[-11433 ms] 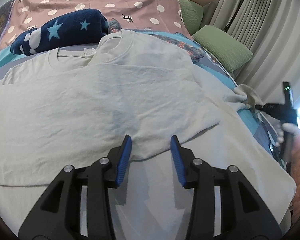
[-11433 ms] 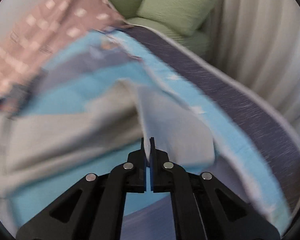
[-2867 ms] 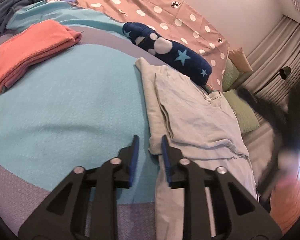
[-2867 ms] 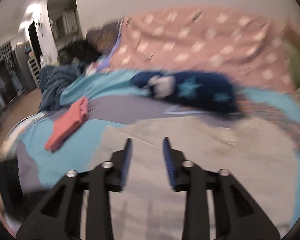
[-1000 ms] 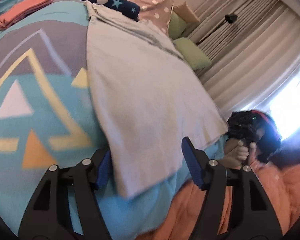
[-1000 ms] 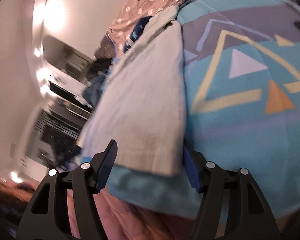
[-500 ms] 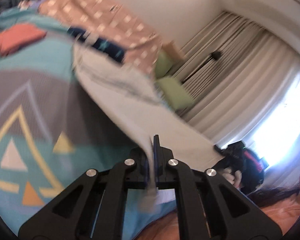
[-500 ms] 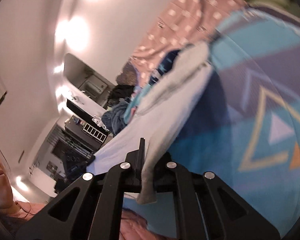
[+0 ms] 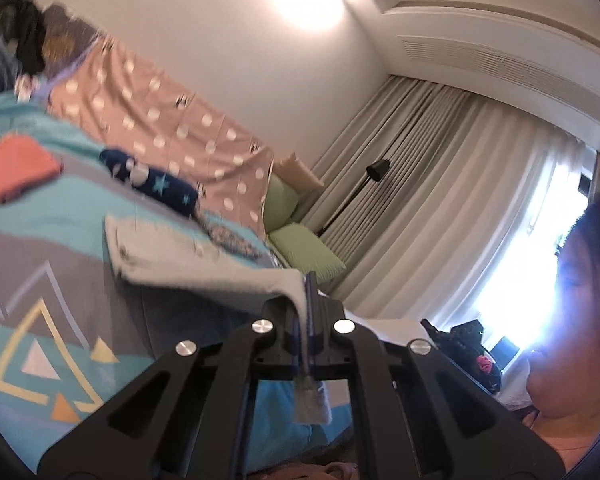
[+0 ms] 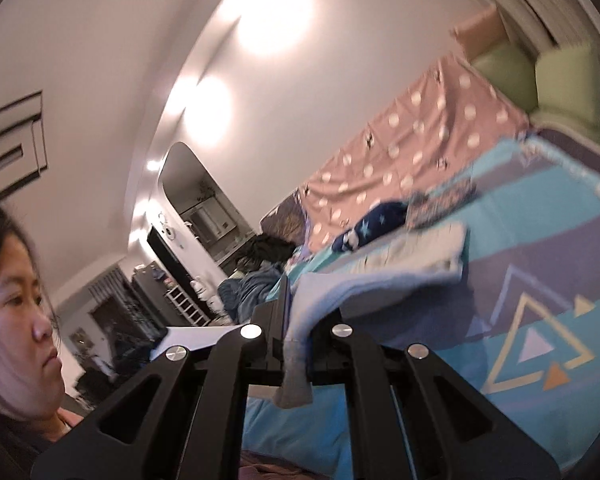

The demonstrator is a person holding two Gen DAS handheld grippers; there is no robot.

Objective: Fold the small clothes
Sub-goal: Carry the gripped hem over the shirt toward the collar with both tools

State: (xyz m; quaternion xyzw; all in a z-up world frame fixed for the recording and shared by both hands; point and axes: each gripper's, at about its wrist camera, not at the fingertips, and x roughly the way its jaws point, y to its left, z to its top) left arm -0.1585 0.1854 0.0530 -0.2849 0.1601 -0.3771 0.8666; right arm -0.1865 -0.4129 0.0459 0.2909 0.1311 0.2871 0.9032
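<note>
My left gripper (image 9: 306,312) and right gripper (image 10: 294,316) are each clenched on a near corner of the grey T-shirt (image 9: 204,272). The hem is raised off the patterned blanket (image 9: 40,288); the far end rests there. Holding both corners keeps the edge taut for folding it over.

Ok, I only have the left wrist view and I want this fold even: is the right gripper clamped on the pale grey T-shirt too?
Observer: Yes. The right gripper is shut on the pale grey T-shirt, and a corner of cloth hangs below its jaws.
Operator: How does that side's edge lie?
Observer: It rises clear of the patterned turquoise blanket near the jaws. Only the shirt's far end rests on the blanket.
Operator: What is beyond the bed there?
Observer: An arched opening in the white wall.
</note>
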